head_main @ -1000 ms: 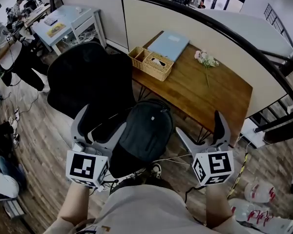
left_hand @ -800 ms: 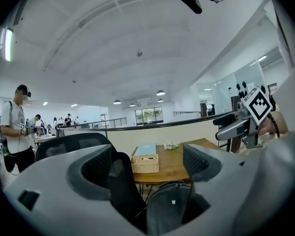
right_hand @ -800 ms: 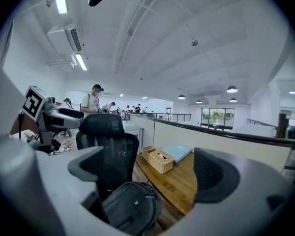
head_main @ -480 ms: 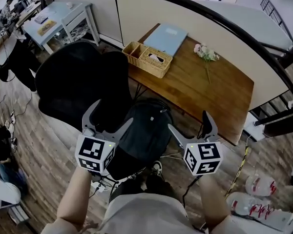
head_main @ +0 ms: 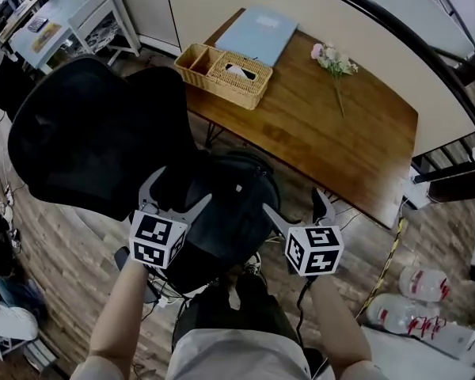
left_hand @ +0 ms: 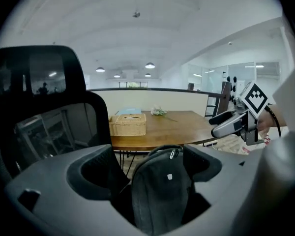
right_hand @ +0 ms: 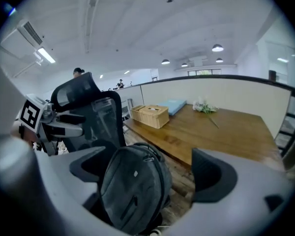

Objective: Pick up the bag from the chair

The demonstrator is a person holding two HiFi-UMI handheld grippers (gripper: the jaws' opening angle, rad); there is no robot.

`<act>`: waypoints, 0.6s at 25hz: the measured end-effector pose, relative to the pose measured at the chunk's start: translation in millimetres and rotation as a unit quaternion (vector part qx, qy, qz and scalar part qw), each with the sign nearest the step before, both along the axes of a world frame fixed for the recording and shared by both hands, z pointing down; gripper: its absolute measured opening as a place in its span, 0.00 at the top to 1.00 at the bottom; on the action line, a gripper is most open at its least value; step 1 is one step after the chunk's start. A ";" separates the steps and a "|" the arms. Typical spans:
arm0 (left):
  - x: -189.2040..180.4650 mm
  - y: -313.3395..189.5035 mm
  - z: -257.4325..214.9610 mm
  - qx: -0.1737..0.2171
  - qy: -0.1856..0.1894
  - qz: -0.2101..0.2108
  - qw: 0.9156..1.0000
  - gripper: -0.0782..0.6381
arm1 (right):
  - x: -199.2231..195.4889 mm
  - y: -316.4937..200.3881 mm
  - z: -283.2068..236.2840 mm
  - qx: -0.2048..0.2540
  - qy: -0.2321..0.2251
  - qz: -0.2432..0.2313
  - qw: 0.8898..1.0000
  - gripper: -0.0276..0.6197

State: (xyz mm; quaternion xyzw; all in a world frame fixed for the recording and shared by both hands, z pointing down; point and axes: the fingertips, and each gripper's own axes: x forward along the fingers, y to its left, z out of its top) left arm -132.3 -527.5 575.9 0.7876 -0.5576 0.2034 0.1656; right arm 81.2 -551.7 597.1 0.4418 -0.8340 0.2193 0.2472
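Note:
A dark grey backpack (head_main: 231, 208) stands upright on the seat of a black office chair (head_main: 95, 137), its top handle toward the wooden table. My left gripper (head_main: 176, 194) hovers open at the bag's left side, not touching it. My right gripper (head_main: 297, 207) is open just right of the bag. In the left gripper view the backpack (left_hand: 162, 191) fills the gap between the open jaws, the chair back (left_hand: 39, 112) is at left and the right gripper (left_hand: 238, 119) at right. In the right gripper view the backpack (right_hand: 132, 191) sits low between the open jaws.
A wooden table (head_main: 340, 141) stands right behind the chair, carrying a wicker basket (head_main: 222, 74), a blue folder (head_main: 257, 34) and a flower sprig (head_main: 332, 62). Water bottles (head_main: 412, 307) and a yellow cable lie on the floor at right. A curved partition wall runs behind the table.
Both grippers have moved forward and closer together, ending on either side of the backpack. The head view has shifted toward the chair. Both stay open.

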 end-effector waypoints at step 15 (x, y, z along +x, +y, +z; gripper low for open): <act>-3.2 -39.7 204.3 -0.136 0.041 0.013 0.990 0.28 | -4.1 6.6 188.9 -0.119 0.000 0.029 0.992 0.14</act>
